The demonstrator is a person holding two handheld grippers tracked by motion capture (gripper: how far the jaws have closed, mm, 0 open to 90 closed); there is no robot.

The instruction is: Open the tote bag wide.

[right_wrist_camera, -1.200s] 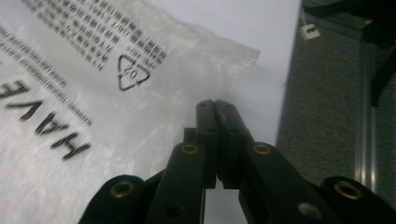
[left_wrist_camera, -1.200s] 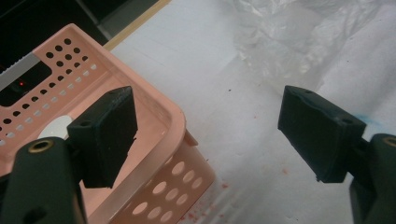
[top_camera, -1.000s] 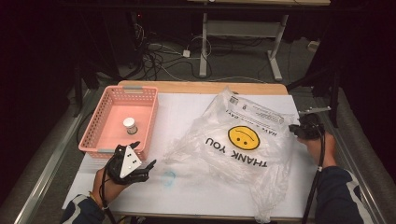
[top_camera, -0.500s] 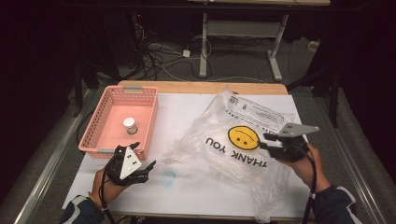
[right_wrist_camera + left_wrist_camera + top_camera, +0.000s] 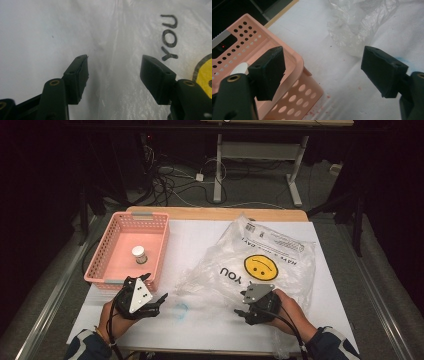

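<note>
A clear plastic bag with a yellow smiley and "THANK YOU" print lies crumpled on the white table. My right gripper hovers over the bag's near edge and points left. Its jaws have just been opening, and in the right gripper view they stand open over the bag film without pinching it. A pink basket at the left holds a small white jar. My left gripper rests open by the basket's near right corner. In the left gripper view bare table lies between its jaws, beside the basket wall.
A faint blue mark sits on the table sheet between the two grippers. The bag's loose corner reaches toward the left gripper. Beyond the table's wooden far edge are desk legs and cables on the floor.
The right gripper has swept left from the table's right edge to the bag's near edge, and its jaws have opened. The left gripper has stayed put.
</note>
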